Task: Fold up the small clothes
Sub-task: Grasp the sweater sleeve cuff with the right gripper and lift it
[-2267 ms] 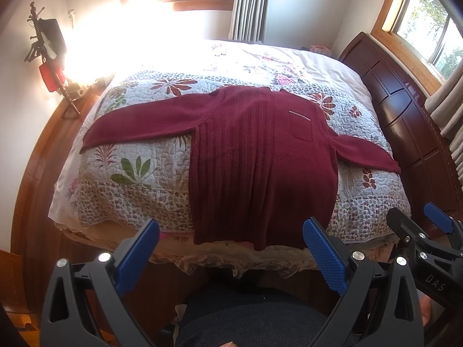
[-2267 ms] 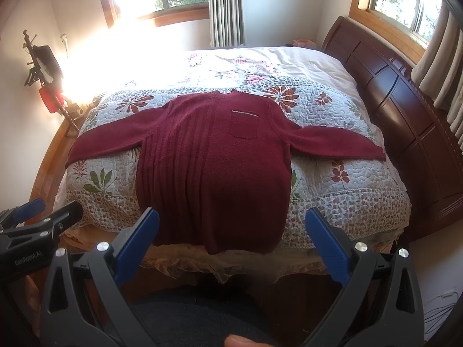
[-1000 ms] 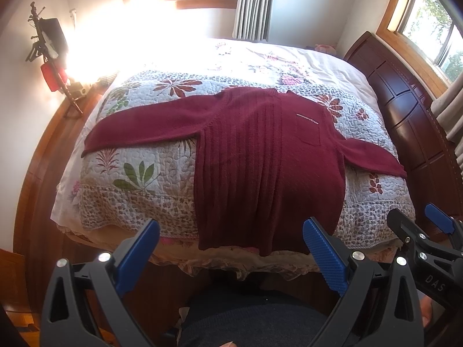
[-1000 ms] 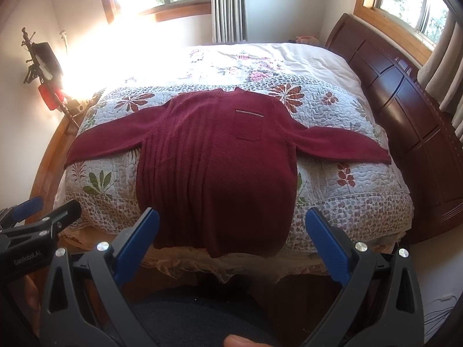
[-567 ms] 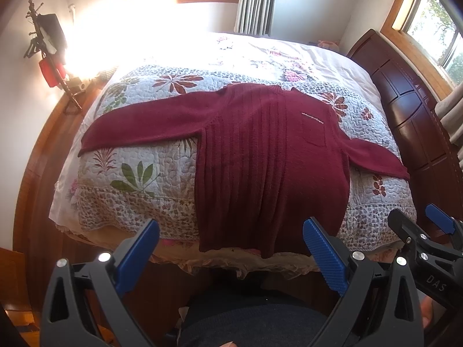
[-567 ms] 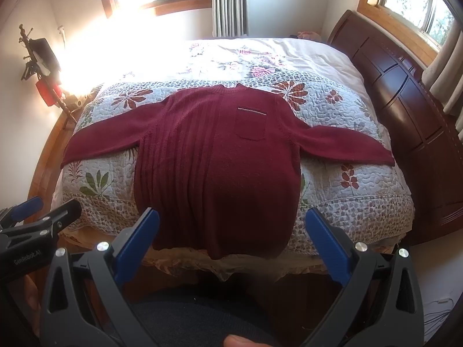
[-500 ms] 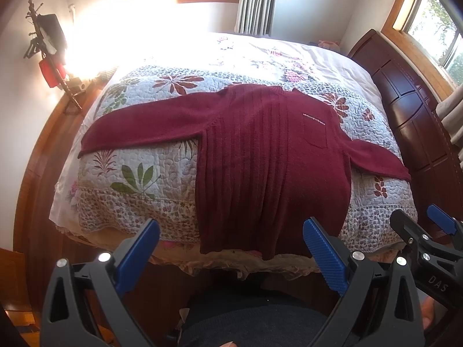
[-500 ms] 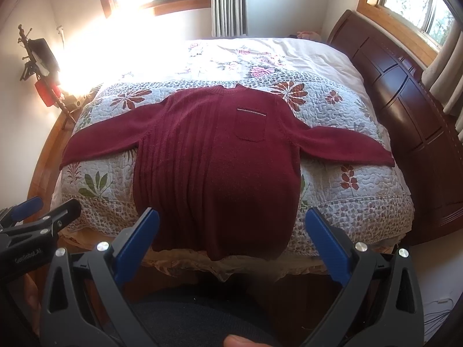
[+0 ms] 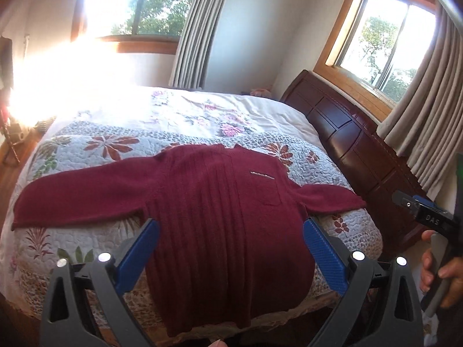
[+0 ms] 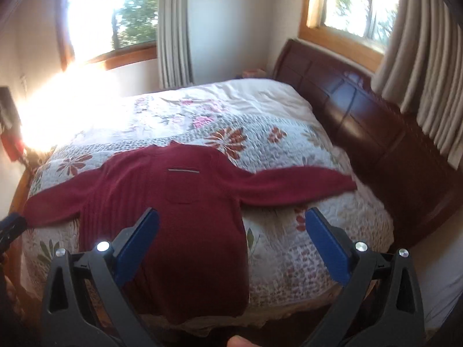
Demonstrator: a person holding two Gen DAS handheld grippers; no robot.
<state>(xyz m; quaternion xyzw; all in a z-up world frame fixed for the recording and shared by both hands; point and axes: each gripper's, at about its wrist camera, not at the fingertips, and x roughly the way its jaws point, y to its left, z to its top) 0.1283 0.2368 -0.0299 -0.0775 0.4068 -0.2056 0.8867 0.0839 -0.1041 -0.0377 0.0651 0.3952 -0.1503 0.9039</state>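
Sweater (image 9: 220, 231) lies flat on the bed (image 9: 179, 118), sleeves spread. Left gripper (image 9: 231, 248) and right gripper (image 10: 231, 240) hover released; only the left view shows a hand (image 9: 439, 269).

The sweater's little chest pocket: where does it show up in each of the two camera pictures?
Left wrist view: pocket right of centre, on the sweater.
Right wrist view: pocket left of centre, above the left blue fingertip.
Shared landmark: the dark wooden headboard at right.

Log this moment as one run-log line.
stage: pre-grasp | sweater: flat on bed quilt, sleeves spread, unfolded | left gripper: open, empty | right gripper: open, empty
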